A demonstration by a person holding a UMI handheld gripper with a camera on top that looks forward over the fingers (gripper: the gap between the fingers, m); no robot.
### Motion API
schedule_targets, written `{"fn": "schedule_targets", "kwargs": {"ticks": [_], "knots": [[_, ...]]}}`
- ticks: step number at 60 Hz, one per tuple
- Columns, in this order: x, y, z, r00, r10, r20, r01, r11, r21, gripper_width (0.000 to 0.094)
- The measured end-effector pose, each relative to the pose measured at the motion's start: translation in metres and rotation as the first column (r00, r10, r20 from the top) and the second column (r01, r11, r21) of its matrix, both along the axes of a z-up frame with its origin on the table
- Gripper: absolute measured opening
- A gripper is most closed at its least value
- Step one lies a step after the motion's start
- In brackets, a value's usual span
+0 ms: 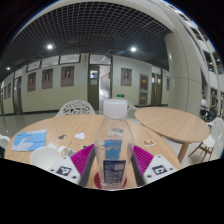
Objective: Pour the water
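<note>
Your jaws are clamped on the water bottle [113, 152], both magenta pads [84, 157] pressing its sides. The bottle stands upright, its long axis vertical and its white cap far above the fingers. It hangs over the near edge of the round wooden worktop [92, 128]. No receiving cup is plainly identifiable ahead, so find one before you tip it.

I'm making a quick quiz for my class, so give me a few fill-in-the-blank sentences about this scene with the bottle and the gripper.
1. The clear bottle stands between the gripper fingers and wears a ____ cap.
2. The bottle's label is mostly ____.
3. The round tables have tops made of ____.
4. Beyond the near table stands a ____ chair.

Missing words: white; blue; wood; white
</note>
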State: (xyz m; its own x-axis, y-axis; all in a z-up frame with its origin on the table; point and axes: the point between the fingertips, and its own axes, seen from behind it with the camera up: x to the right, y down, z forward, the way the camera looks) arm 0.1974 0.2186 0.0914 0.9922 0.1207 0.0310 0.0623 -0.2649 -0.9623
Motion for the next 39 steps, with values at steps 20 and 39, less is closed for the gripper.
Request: {"fn": "schedule_targets", "kwargs": {"ticks": [20,39], "knots": [[-0.039,-0.128,0.026,0.995,0.1,0.013,-0.1,0.995,-0.016,0.0852],[-0.078,-0.236,0.006,0.955,0.225,-0.193,-0.236,0.971,-0.038,0.0848]]}}
